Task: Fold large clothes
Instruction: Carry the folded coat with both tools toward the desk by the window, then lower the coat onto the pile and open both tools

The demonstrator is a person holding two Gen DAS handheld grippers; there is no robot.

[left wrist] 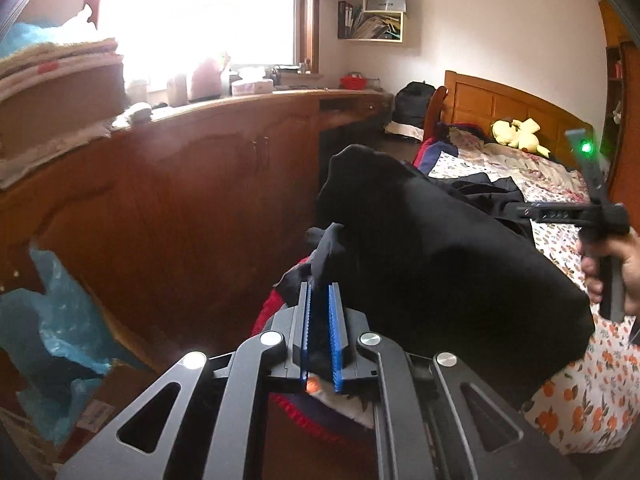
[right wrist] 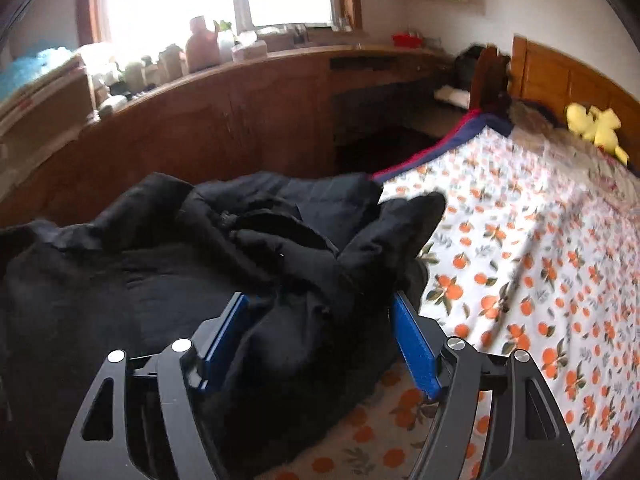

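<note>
A large black garment (left wrist: 440,264) is held up above the bed in the left wrist view. My left gripper (left wrist: 320,286) is shut on a bunched edge of it, blue pads nearly together. In the right wrist view the same black garment (right wrist: 200,272) lies crumpled on the orange-print bedspread (right wrist: 540,248). My right gripper (right wrist: 320,300) is open, its blue pads (right wrist: 412,344) spread wide with a fold of the garment lying between them. The right gripper also shows in the left wrist view (left wrist: 520,210), held by a hand.
A long wooden cabinet (left wrist: 192,184) with cluttered top runs along the window wall, left of the bed. A wooden headboard (left wrist: 512,108) and a yellow plush toy (left wrist: 518,136) are at the far end. Blue plastic bags (left wrist: 52,320) and a cardboard box sit at left.
</note>
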